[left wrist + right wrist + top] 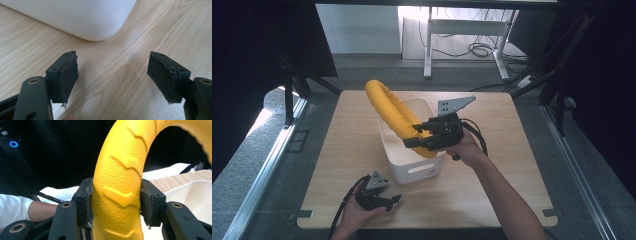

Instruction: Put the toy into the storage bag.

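Holding: a yellow ring (394,112) with raised tread marks, pinched in my right hand-held gripper (422,135), both pads pressed flat against its sides
Ring position: lifted and tilted over the white bin (414,167), lower end at the bin's right rim, upper arc rising past its far-left corner
Bin: open-topped, near the middle of the wooden counter (492,185)
Left hand-held gripper (384,200): jaws spread wide with nothing between them, resting low on the counter near its front edge, pointing at a rounded corner of the bin
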`<state>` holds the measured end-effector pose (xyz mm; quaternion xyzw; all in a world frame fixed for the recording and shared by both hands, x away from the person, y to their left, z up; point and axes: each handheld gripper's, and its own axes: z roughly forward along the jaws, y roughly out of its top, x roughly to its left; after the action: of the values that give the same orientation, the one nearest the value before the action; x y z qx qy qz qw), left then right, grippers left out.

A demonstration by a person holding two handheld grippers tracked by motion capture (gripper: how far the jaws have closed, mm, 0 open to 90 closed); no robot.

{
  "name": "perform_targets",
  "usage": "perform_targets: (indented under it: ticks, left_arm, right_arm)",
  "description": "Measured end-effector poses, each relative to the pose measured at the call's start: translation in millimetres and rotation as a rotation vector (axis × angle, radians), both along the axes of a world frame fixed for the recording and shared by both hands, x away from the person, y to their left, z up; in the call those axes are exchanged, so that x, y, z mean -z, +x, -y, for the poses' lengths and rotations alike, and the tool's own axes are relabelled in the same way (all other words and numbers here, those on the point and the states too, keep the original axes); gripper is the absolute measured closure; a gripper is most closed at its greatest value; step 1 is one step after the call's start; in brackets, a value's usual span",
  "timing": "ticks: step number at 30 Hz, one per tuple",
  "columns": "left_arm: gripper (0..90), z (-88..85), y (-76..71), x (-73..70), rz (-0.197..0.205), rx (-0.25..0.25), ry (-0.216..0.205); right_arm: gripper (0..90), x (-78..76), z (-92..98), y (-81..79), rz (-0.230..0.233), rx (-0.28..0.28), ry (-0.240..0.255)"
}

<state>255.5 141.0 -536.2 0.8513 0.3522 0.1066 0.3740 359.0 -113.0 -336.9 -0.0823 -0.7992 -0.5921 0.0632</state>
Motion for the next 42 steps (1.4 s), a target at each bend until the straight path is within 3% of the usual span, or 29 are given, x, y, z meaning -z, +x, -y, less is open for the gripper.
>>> perform_targets:
  ticks: [12, 17, 27, 35, 42]
  left_arm:
    - [24.7, 1.4, -0.5, 0.5, 0.001, -0.001, -0.004]
    - [24.7, 1.3, -0.7, 0.2, 0.000, -0.003, -0.005]
    - [24.6, 1.4, -0.6, 0.3, 0.001, 0.003, 0.001]
    - [24.7, 2.2, -0.7, 0.8, -0.002, 0.002, -0.003]
    - [24.6, 2.4, -0.8, 0.9, -0.002, 0.003, -0.002]
  right_arm:
    - [50.4, 11.1, 8.3, 6.9, 0.028, 0.052, -0.049]
    - [50.4, 14.3, 14.6, 9.8, 0.014, 0.068, -0.023]
    - [49.2, 13.6, 17.6, 9.6, 0.038, 0.086, -0.035]
    - [40.1, 12.4, 21.9, 6.2, 0.057, 0.125, -0.033]
    - [38.1, 10.9, 24.1, 1.1, 0.079, 0.150, -0.029]
